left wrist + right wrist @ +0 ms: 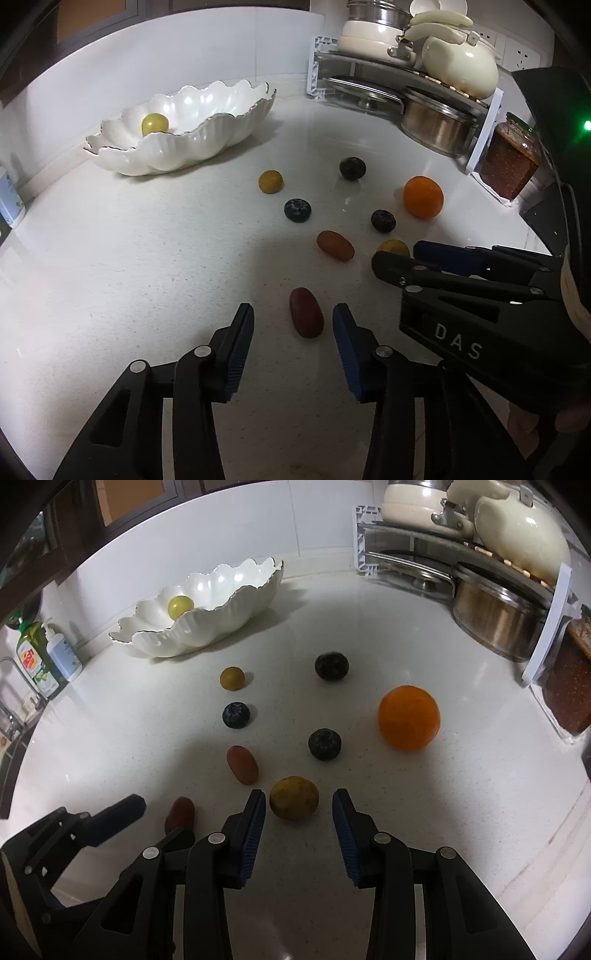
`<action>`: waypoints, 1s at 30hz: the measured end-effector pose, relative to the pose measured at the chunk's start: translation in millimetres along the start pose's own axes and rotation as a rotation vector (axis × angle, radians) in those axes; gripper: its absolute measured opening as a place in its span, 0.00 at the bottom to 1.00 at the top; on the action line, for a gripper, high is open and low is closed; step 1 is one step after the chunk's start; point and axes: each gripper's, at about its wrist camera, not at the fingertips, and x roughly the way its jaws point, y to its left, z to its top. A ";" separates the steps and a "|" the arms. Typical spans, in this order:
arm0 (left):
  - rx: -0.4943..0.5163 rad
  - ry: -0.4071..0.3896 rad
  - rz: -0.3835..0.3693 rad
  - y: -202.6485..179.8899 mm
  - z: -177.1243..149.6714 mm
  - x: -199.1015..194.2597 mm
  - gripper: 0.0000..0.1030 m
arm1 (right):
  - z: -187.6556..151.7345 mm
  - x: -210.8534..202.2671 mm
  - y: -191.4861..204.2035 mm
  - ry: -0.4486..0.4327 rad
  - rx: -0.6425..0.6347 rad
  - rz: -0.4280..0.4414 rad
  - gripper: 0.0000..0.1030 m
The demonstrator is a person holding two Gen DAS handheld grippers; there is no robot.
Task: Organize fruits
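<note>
A white scalloped bowl [207, 136] [221, 620] at the back holds one yellow-green fruit [154, 123] [180, 606]. Loose on the counter lie an orange [423, 196] [409, 718], three dark blueberries [297, 210] [324, 744], a small yellow fruit [270, 181] [232, 678], and an orange-brown oval tomato [335, 246] [242, 764]. My left gripper [293, 325] is open around a dark red oval tomato [306, 312] [180, 812]. My right gripper [298, 806] is open around a yellow round fruit [294, 797] [393, 246].
A corner rack [369, 70] at the back right holds pots, lids and a cream kettle [524, 542]. A jar of red preserve [511, 162] stands beside it. Soap bottles [48, 657] and a sink tap sit at the far left.
</note>
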 end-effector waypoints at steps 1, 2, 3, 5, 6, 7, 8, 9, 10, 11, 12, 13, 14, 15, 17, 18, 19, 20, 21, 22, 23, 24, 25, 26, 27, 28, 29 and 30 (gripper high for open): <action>0.002 0.009 -0.006 -0.4 0.1 2.0 0.38 | 0.2 1.2 0.1 0.002 0.001 0.000 0.38; 0.002 0.015 -0.010 -0.6 0.0 3.4 0.35 | 0.3 2.3 -0.1 0.005 0.002 0.001 0.38; 0.001 0.020 -0.009 -0.5 -0.3 5.3 0.34 | 0.3 3.3 -0.1 0.009 0.004 0.003 0.38; -0.001 0.029 -0.009 0.0 -0.6 7.9 0.31 | 0.4 5.0 0.4 0.014 0.005 0.006 0.37; -0.002 0.026 -0.006 0.4 -0.1 8.4 0.30 | 0.3 5.2 0.5 0.015 0.005 0.006 0.37; -0.001 0.025 -0.009 0.6 0.6 8.7 0.29 | 0.2 6.0 0.8 0.017 0.003 0.004 0.37; -0.001 0.027 -0.013 1.1 1.3 9.3 0.27 | -0.1 6.2 1.1 0.016 0.002 0.001 0.37; -0.001 0.026 -0.014 1.9 1.5 9.7 0.24 | 0.1 6.4 1.3 0.016 0.001 -0.001 0.37; 0.001 0.025 -0.014 2.1 1.4 9.8 0.23 | 0.2 6.6 1.4 0.014 0.002 -0.002 0.36; 0.001 0.026 -0.015 2.5 1.5 10.0 0.20 | 0.4 6.7 1.2 0.013 0.004 -0.002 0.33; -0.002 0.026 -0.018 3.3 1.7 10.1 0.19 | 0.7 7.1 1.4 0.012 0.002 -0.002 0.30; -0.005 0.026 -0.023 3.9 1.7 10.0 0.19 | 0.9 7.3 2.0 0.012 0.001 -0.004 0.29; -0.010 0.027 -0.028 4.9 1.9 9.8 0.18 | 0.8 7.4 2.4 0.011 0.003 -0.003 0.29; -0.014 0.027 -0.033 5.6 2.1 10.0 0.18 | 0.4 7.2 2.7 0.008 0.003 -0.001 0.29; -0.017 0.026 -0.040 6.8 2.4 9.8 0.18 | -0.5 6.7 3.3 0.005 0.002 0.004 0.28; -0.020 0.028 -0.044 7.4 2.6 9.6 0.17 | -0.7 6.7 3.1 0.005 0.002 0.006 0.28; -0.024 0.030 -0.048 8.0 2.8 9.3 0.17 | -1.2 6.5 3.6 0.004 0.003 0.005 0.28; -0.028 0.031 -0.049 8.6 3.0 8.9 0.17 | -1.4 6.4 3.5 0.005 0.002 0.005 0.28; -0.032 0.033 -0.044 9.1 3.1 8.1 0.17 | -1.2 6.6 2.7 0.005 0.004 0.008 0.28; -0.035 0.034 -0.044 9.3 2.9 7.1 0.17 | -1.9 6.1 2.5 0.004 0.010 0.010 0.28; -0.038 0.035 -0.046 10.4 2.9 5.9 0.17 | -2.7 5.5 2.5 0.005 0.016 0.011 0.28; -0.039 0.035 -0.044 11.5 2.7 4.4 0.17 | -3.6 5.0 2.8 0.005 0.020 0.011 0.28; -0.038 0.033 -0.039 11.8 2.7 3.1 0.17 | -4.4 4.4 3.0 0.004 0.023 0.010 0.28; -0.037 0.030 -0.037 12.6 2.9 1.1 0.17 | -5.2 3.6 3.3 0.005 0.025 0.011 0.28; -0.037 0.025 -0.037 13.6 3.4 -1.3 0.17 | -5.8 2.7 3.5 0.005 0.026 0.010 0.28; -0.035 0.020 -0.035 14.3 4.3 -3.7 0.17 | -6.4 1.6 3.6 0.005 0.029 0.008 0.28; -0.033 0.016 -0.034 14.4 5.0 -5.3 0.17 | -6.8 0.2 3.5 0.003 0.031 0.009 0.28; -0.030 0.010 -0.034 14.9 6.2 -7.4 0.17 | -7.0 -1.5 3.5 0.001 0.033 0.011 0.28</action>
